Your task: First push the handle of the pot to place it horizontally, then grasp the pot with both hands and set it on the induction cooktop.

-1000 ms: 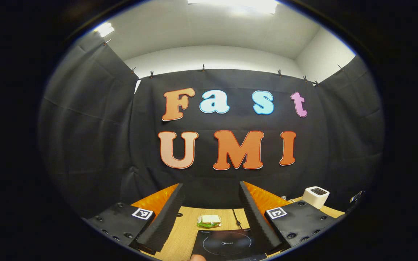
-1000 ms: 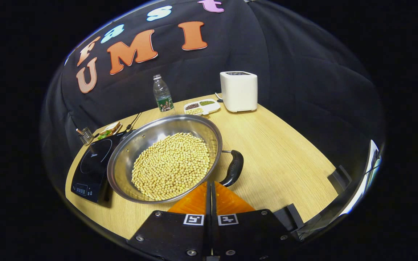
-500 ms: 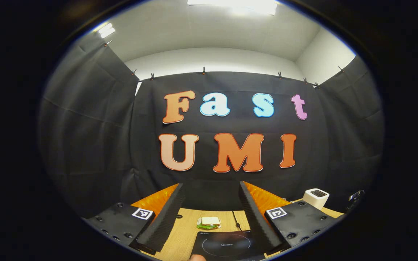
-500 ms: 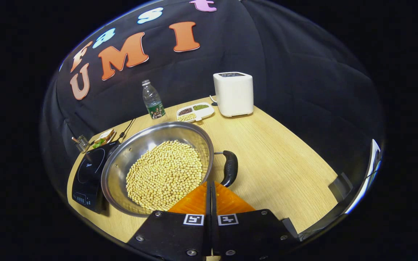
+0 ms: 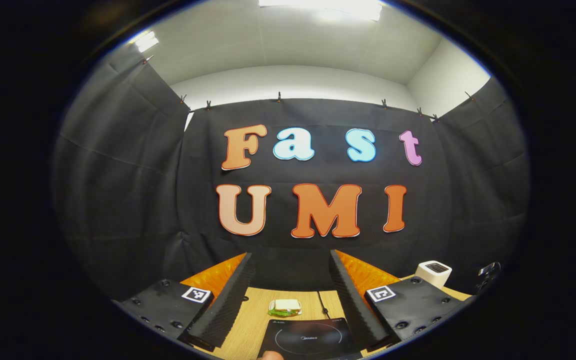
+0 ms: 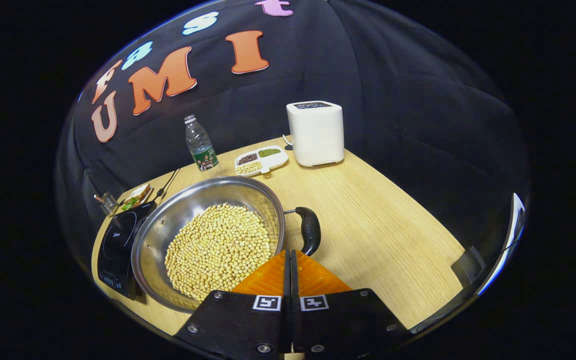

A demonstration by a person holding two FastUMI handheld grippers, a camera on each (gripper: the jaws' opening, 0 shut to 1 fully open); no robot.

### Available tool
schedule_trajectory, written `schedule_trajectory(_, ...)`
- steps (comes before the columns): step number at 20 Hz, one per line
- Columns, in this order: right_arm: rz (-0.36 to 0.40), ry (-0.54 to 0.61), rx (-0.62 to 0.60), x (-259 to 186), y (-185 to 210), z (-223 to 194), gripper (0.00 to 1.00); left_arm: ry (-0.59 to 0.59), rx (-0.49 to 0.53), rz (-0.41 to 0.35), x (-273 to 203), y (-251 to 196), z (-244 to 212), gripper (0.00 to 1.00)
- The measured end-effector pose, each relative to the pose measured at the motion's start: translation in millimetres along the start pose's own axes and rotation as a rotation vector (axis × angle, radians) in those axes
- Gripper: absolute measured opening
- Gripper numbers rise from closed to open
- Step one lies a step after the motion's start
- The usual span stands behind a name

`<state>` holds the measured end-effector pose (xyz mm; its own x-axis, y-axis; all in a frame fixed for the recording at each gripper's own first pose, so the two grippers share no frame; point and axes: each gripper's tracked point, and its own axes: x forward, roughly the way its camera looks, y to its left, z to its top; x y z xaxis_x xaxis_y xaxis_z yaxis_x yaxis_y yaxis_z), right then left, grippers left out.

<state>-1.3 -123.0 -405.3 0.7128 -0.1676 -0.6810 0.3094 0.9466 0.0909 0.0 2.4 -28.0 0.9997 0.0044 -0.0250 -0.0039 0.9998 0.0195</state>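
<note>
A steel pot (image 6: 188, 210) full of yellow beans (image 6: 218, 250) stands on the wooden table (image 6: 383, 240). Its dark side handle (image 6: 310, 236) sticks out to the right of the rim. My right gripper (image 6: 288, 255) is shut with nothing in it, its tips close to the near end of that handle and the pot's rim. The black induction cooktop (image 6: 118, 240) lies left of the pot, partly behind it. My left gripper (image 5: 288, 262) is open and held high, with the cooktop (image 5: 308, 340) low between its fingers.
A white box appliance (image 6: 315, 132) stands at the table's far edge, with a divided dish of beans (image 6: 260, 160) and a water bottle (image 6: 198, 145) beside it. A sandwich (image 5: 284, 306) and a cable (image 5: 323, 302) lie behind the cooktop. A small wire whisk (image 6: 107, 202) rests far left.
The right gripper has shifted right and drawn back a little, so the pot, cooktop and appliance slid left in its view. The left gripper's view drifted only slightly.
</note>
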Motion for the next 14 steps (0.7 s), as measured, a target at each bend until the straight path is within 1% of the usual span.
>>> schedule_trajectory(3,-0.005,0.0,0.005,7.0,0.4,2.7,0.0,0.002,-0.003,0.001,-0.1,0.0,-1.3,0.96)
schedule_trajectory(4,-0.004,0.001,0.006,7.1,-0.5,2.5,0.0,0.002,-0.004,0.003,-0.1,0.9,-1.8,0.99)
schedule_trajectory(14,-0.002,-0.004,0.019,14.7,-5.8,7.6,0.0,0.011,-0.004,-0.006,2.4,-2.7,-5.9,0.99)
